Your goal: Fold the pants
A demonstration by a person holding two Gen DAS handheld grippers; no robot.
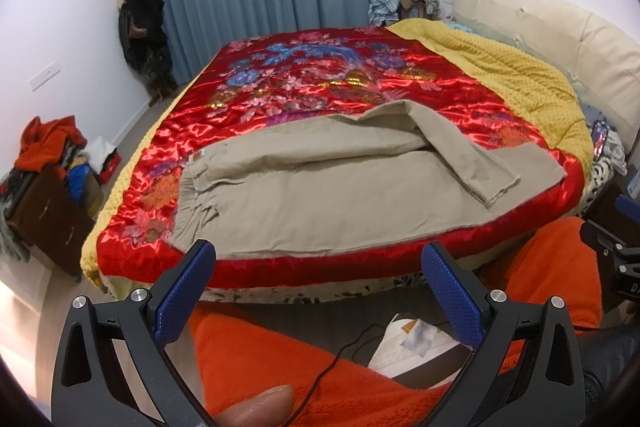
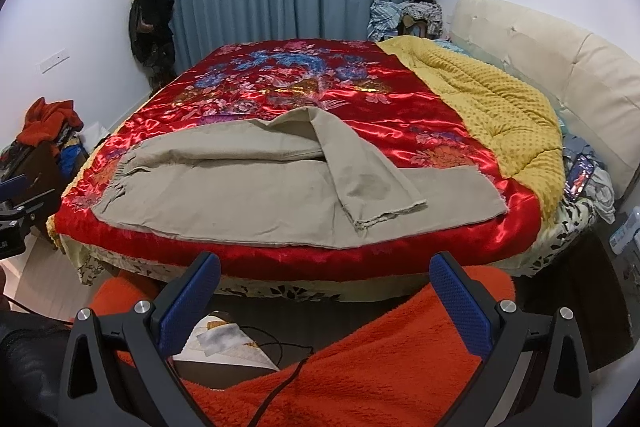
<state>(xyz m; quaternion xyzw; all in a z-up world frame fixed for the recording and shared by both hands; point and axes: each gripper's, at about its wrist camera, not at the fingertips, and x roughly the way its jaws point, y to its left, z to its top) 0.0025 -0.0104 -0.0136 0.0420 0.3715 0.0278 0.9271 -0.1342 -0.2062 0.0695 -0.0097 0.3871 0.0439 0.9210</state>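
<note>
Left wrist view: the left tongs (image 1: 318,293) are held wide open over the bed's near edge, with nothing between the blue pads. At 9 o'clock a heap of clothes (image 1: 48,147) is piled on a dark cabinet. Ahead, at 12 o'clock, the khaki pants (image 1: 304,195) are laid across the near part of the red satin quilt (image 1: 320,83), waistband toward 9 o'clock, legs run toward 3 o'clock. One leg is doubled back, so that its frayed hem (image 1: 560,183) is dropped diagonally over the other leg. A yellow blanket (image 1: 500,67) is turned back at 2 o'clock. In the right wrist view the right tongs (image 2: 324,285) are likewise spread fully and are empty, short of the pants.

The cloth is judged soft, light and limp; sliding on the satin is likely. A hold is best taken at the waistband corner with the left tongs and at the loose hem with the right, so that the crooked leg can be straightened first.
</note>
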